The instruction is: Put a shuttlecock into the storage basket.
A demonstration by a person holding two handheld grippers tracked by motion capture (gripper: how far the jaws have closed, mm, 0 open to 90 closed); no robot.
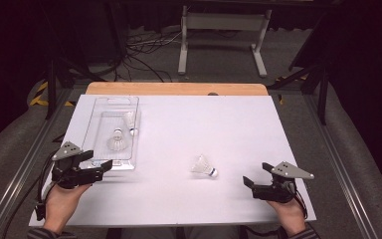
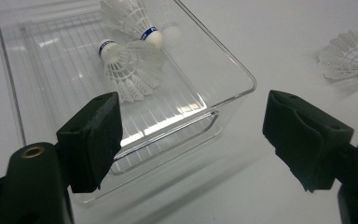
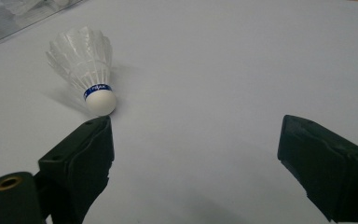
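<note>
On the white table (image 1: 238,199), a clear tray (image 1: 104,107) already holds two shuttlecocks, so the loose shuttlecock (image 1: 203,166) probably goes there next. Right gripper (image 1: 254,176) sits near it, jaws spread; left gripper (image 1: 97,162) spread beside the tray.

Left gripper view: far end of the bin (image 2: 228,65) ran off the top edge. The upper of the two shuttlecocks (image 2: 130,18) inside lost its feather tips there too. The lone shuttlecock (image 2: 347,56) on the tabletop (image 2: 261,28) touched the right edge, cork hidden behind its skirt.

Right gripper view: a corner of the bin (image 3: 23,18) showed at top left, blurred, contents not readable. Print on the shuttlecock's (image 3: 86,60) blue band too small to read.

High view: both forearms cut by the bottom edge. The bin's (image 1: 129,164) clear walls were faint against the tabletop (image 1: 204,199); the shuttlecocks inside were too small for detail.
</note>
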